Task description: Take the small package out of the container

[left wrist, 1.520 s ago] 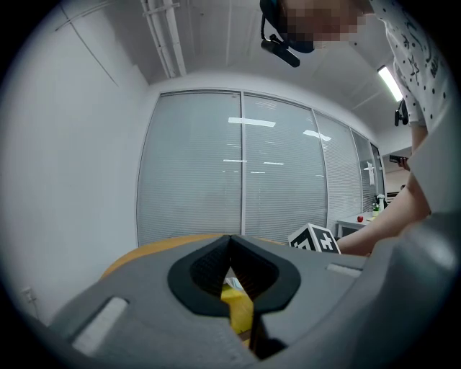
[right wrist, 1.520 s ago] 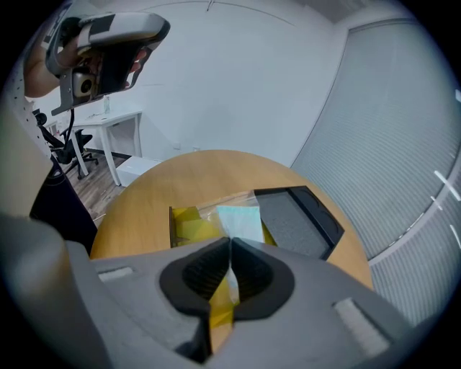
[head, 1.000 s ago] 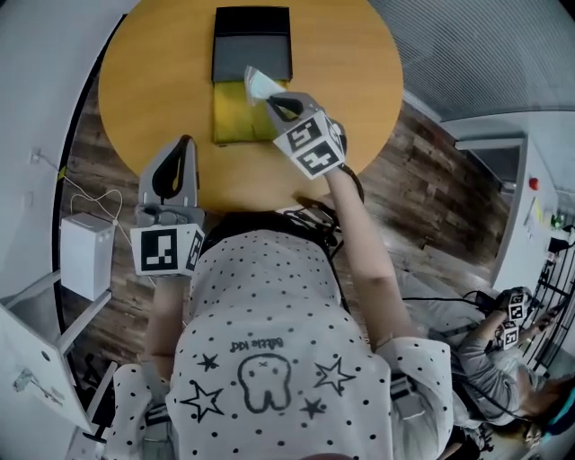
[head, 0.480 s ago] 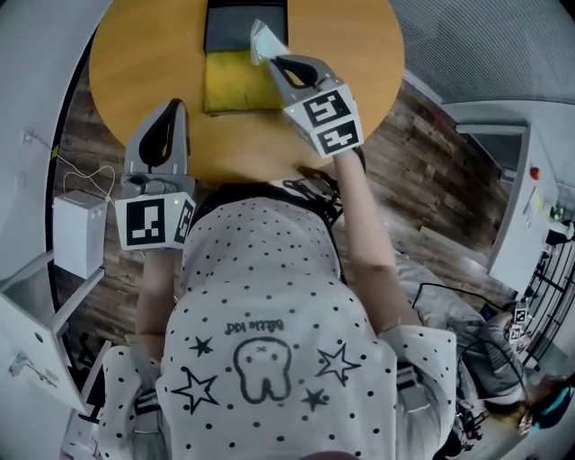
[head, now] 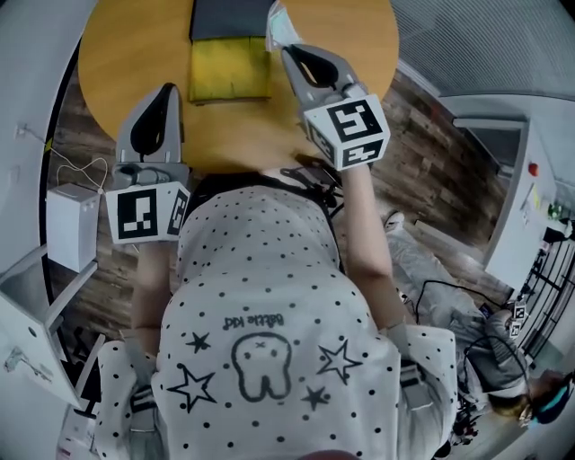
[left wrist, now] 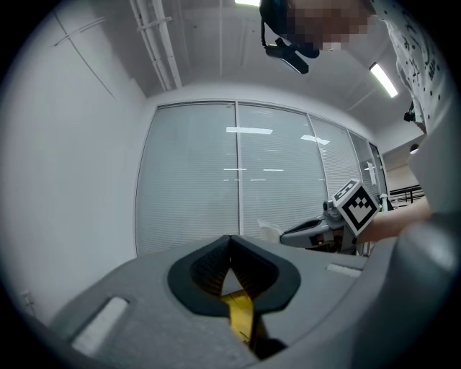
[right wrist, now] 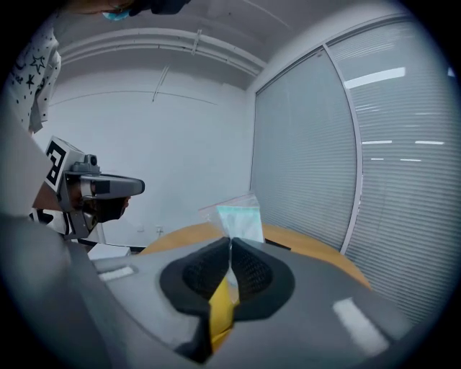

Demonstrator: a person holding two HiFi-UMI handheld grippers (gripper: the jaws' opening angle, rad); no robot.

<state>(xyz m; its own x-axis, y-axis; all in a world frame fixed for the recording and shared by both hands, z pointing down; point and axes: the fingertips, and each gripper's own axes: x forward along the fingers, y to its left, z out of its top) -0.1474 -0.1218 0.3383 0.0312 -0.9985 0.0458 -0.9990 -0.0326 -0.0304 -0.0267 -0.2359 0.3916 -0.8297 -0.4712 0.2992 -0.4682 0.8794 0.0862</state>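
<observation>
Small package (right wrist: 236,215) reads to me as a thin, clear plastic pouch with a pale blue-green insert, flat and slightly crinkled. I judge it very light and floppy, with a slick film that could slide out of a loose pinch. I'd grip it by an edge or corner, as it is gripped now, since the middle would only buckle. It doesn't look fragile, though squeezing hard would crease it. The right gripper (right wrist: 230,243) has its jaws pressed together on the pouch's lower edge, and the rest stands up beyond the tips, a little tilted. From the head view the pouch (head: 279,22) sits at the tip of the right gripper (head: 287,48), held off the table (head: 364,40). It is just right of the container (head: 229,70), a yellow tray with a dark part on its far side, and it looks clear of that tray rather than inside it. The left gripper (head: 165,91) is near the table's left edge, well apart from the pouch. In its own view the left gripper (left wrist: 230,239) shows its jaws closed tip to tip with nothing between them.
</observation>
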